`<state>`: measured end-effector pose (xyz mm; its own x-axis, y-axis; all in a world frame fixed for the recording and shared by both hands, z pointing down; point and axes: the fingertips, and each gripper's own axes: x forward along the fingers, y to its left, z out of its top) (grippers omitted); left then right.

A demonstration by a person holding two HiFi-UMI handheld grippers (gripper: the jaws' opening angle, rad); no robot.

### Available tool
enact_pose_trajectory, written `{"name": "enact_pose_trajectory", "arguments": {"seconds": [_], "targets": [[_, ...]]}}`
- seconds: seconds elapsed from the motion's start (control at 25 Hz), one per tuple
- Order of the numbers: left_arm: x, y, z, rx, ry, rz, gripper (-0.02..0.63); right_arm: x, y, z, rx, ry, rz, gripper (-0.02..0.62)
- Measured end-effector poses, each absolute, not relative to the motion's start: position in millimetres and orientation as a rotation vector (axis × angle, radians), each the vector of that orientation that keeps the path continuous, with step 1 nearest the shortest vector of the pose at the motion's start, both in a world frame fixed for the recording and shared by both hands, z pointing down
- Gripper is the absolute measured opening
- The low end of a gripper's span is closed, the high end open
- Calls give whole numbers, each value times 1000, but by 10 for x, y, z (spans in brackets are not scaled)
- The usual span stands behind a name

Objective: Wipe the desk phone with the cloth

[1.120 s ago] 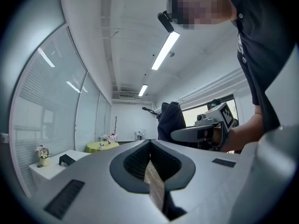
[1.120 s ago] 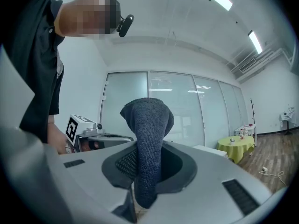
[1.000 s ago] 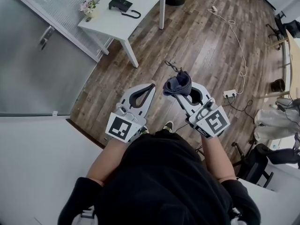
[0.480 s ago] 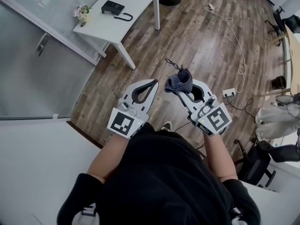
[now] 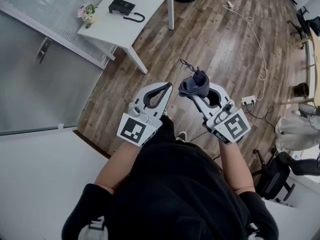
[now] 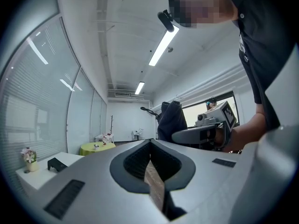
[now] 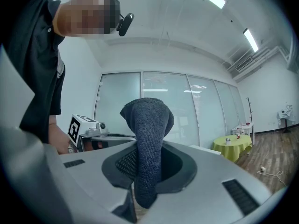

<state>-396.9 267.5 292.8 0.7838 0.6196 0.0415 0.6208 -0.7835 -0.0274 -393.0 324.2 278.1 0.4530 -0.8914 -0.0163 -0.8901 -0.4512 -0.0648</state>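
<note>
The black desk phone (image 5: 122, 5) sits on a white table (image 5: 145, 4) far ahead at the upper left, its cord curling beside it. It also shows small in the left gripper view, phone (image 6: 56, 164). My right gripper (image 5: 192, 97) is shut on a dark grey cloth (image 5: 195, 85), which bunches up above its jaws. In the right gripper view the cloth (image 7: 147, 139) stands upright in the right gripper (image 7: 145, 158). My left gripper (image 5: 168, 87) is shut with nothing in it, its jaws meeting at the tip of the left gripper (image 6: 150, 142). Both are held over the wooden floor, well short of the table.
A small flower pot (image 5: 86, 12) stands on the table's left end. A glass partition (image 5: 45, 59) runs along the left. A white cable (image 5: 252, 34) and power strip (image 5: 248, 100) lie on the floor at right. An office chair (image 5: 274, 176) is at lower right.
Both grippers have shifted slightly up and to the right in the head view. The cloth stays held in the right gripper, and the left stays shut.
</note>
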Motion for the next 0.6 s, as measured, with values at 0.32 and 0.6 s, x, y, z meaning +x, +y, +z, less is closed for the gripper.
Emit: {"name": "enact_pose_trajectory", "arguments": {"seconds": [0.32,0.6], "targets": [[-3209,2204,2987,-2966,-1008,-49,9,-3168,2833,2842,-2618,1622,-68,77],[-2678,1764,2993,-2985,-989,-30,9,-2646,2376,2831,-2587,1639,-74,77]]}}
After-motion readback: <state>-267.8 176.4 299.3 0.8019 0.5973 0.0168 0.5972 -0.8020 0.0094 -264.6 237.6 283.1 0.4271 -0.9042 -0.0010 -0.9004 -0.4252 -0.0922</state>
